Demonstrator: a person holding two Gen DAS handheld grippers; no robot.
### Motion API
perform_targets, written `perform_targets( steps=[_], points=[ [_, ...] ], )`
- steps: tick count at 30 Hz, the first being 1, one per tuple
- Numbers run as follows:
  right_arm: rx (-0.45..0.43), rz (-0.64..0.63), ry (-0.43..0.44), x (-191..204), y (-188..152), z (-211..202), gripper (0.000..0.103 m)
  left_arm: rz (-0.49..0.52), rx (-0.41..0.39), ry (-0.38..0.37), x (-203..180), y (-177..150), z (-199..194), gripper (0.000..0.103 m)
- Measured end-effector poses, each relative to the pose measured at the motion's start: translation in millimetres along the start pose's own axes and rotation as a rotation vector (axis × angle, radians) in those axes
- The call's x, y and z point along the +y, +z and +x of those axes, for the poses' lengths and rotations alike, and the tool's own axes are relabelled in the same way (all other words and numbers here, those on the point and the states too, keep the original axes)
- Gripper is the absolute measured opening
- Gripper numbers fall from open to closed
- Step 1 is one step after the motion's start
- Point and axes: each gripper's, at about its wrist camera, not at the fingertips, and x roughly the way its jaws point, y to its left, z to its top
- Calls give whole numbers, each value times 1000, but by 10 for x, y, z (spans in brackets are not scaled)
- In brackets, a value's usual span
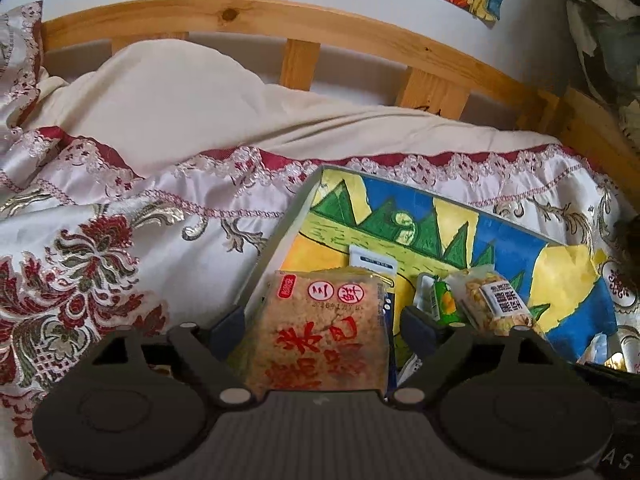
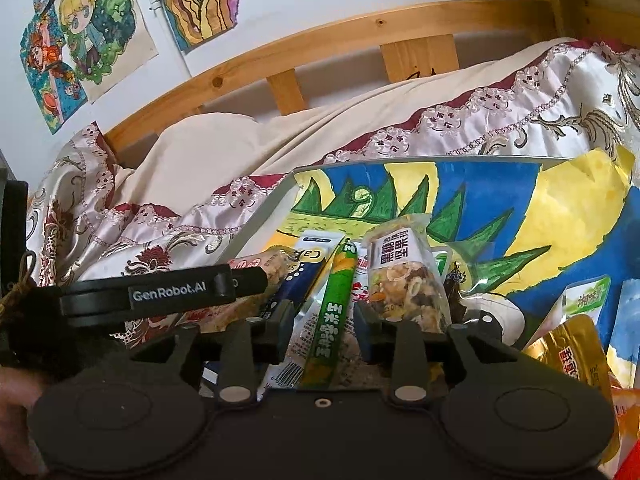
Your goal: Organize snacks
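Your left gripper [image 1: 322, 326] had its jaws clamped on the brown rice-cake packet [image 1: 320, 328], above the painted board's [image 1: 512, 240] 9 o'clock edge. Your right gripper [image 2: 322, 326] stood with jaws apart around the green sausage stick [image 2: 332, 320]; the nut-mix pack [image 2: 404, 280] lay at its 2 o'clock.

A home bedroom: a wooden bed frame [image 1: 248, 20], embroidered bedspread [image 1: 100, 248], and children's drawings [image 2: 84, 40] taped on the wall.
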Motion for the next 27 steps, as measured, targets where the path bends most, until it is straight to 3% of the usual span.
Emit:
perform_targets(
  steps=[9, 11, 23, 27],
  points=[
    [-45, -29, 20, 43, -17, -181, 53, -13, -39, 25, 74, 41, -211, 97],
    [-62, -36, 11, 57, -21, -246, 64, -21, -47, 33, 97, 39, -278, 99],
    [-147, -5, -52, 90, -1, -855, 100, -38, -95, 57, 55, -138, -904, 102],
    [-188, -4, -83, 136, -44, -1201, 102, -25, -120, 52, -60, -246, -1229, 102]
  ],
)
